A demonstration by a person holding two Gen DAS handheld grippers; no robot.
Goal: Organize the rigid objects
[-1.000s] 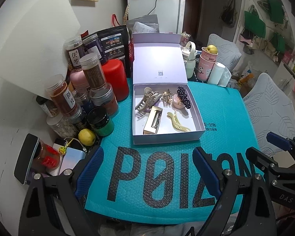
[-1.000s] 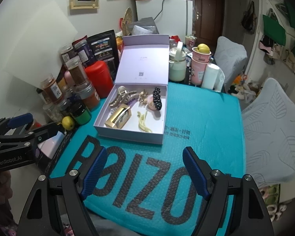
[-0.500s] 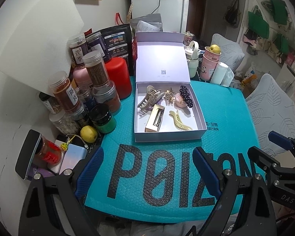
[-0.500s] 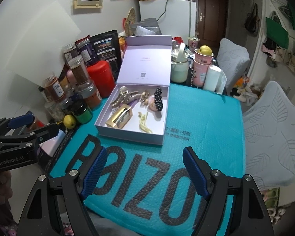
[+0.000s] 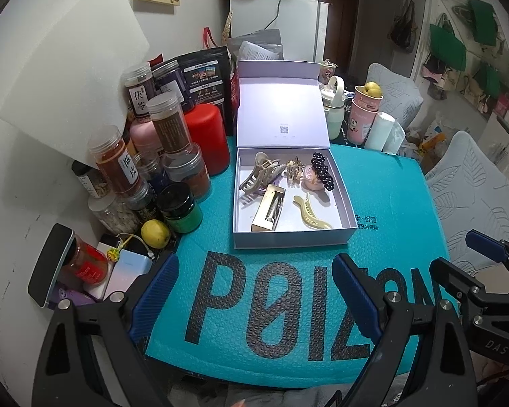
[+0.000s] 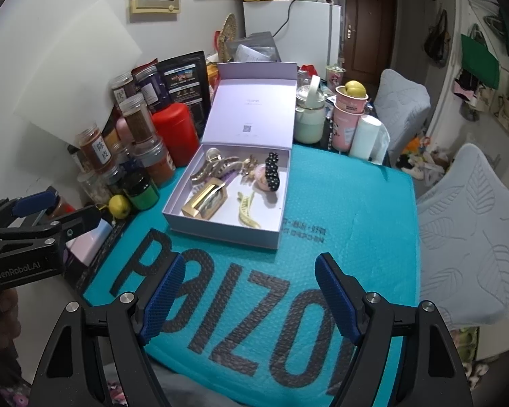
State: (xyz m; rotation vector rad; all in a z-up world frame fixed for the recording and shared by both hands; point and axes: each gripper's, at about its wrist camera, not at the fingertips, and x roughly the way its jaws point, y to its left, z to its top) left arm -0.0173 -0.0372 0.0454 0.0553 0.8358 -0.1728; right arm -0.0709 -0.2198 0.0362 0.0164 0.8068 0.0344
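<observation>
Both pairs of fingers stand wide apart with nothing between them. The left gripper (image 5: 254, 291) hangs over the near edge of a teal bubble mailer (image 5: 383, 203) printed with big black letters, and the right gripper (image 6: 247, 291) hangs over the same mailer just beside it; neither touches anything.

Taking the white gift box (image 5: 290, 239) as the landmark: it sits on the mailer, beyond both grippers, with its lid (image 5: 281, 112) standing open at the far side. Inside the box lie the hair pieces. A beige claw clip (image 5: 259, 174) rests in the far left part, a gold rectangular clip (image 5: 268, 208) lies near the front left wall, a pale yellow clip (image 5: 310, 215) lies near the front centre, a black beaded clip (image 5: 320, 169) lies over a pink round piece (image 5: 310, 179) toward the far right, and a small gold clip (image 5: 293, 168) sits between the claw clip and the beaded one.

Left of the box a crowd of spice jars (image 5: 168, 129) and a red canister (image 5: 205, 139) stand on the bench, with a green jar (image 5: 181, 208) and a small lemon (image 5: 155, 233) nearer the front. Behind and right of the box stand a pink cup (image 5: 363, 118) topped by a yellow fruit and a pale green kettle (image 6: 308, 115).
</observation>
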